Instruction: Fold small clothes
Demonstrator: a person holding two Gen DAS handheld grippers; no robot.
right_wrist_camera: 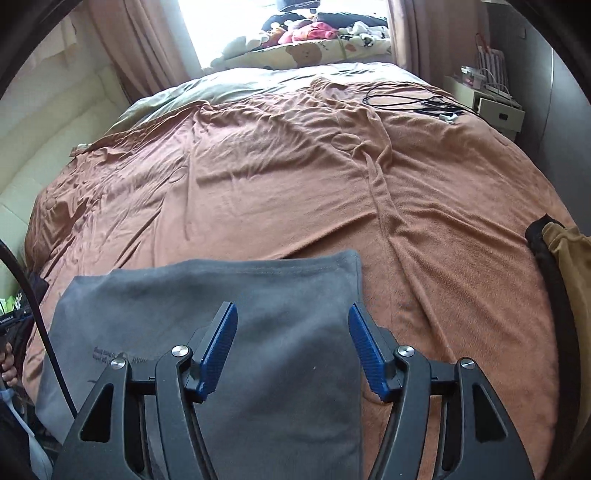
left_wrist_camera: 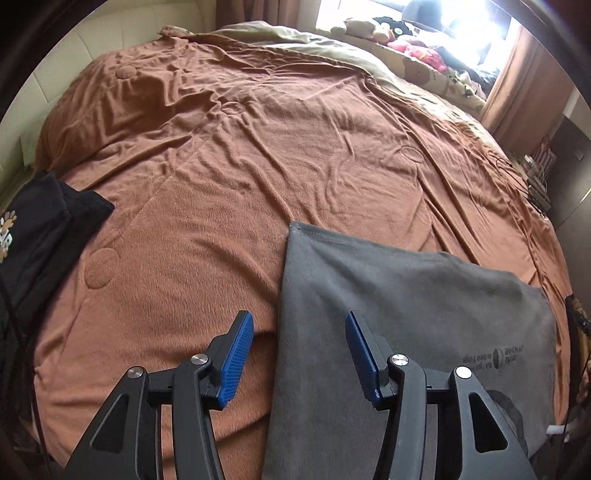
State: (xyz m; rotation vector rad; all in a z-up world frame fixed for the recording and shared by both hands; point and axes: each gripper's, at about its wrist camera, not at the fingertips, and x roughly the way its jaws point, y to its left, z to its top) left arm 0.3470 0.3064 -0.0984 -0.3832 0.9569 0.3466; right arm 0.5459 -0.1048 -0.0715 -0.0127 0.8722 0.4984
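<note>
A grey garment (left_wrist_camera: pixel 406 314) lies flat and folded on the brown bedspread (left_wrist_camera: pixel 258 147), small printed lettering near its right side. My left gripper (left_wrist_camera: pixel 299 325) hovers open above the garment's left edge, blue pads apart and nothing between them. In the right wrist view the same grey garment (right_wrist_camera: pixel 221 295) fills the lower left, and my right gripper (right_wrist_camera: pixel 291 317) stands open over its right part, holding nothing. Neither gripper touches the cloth.
A black garment with a printed patch (left_wrist_camera: pixel 44 236) lies at the bed's left edge. A mustard and black cloth (right_wrist_camera: pixel 565 266) lies at the right edge. Cables (right_wrist_camera: pixel 424 99) rest far right on the bed. Plush toys (right_wrist_camera: pixel 310 31) line the window sill. A nightstand (right_wrist_camera: pixel 491 99) stands right.
</note>
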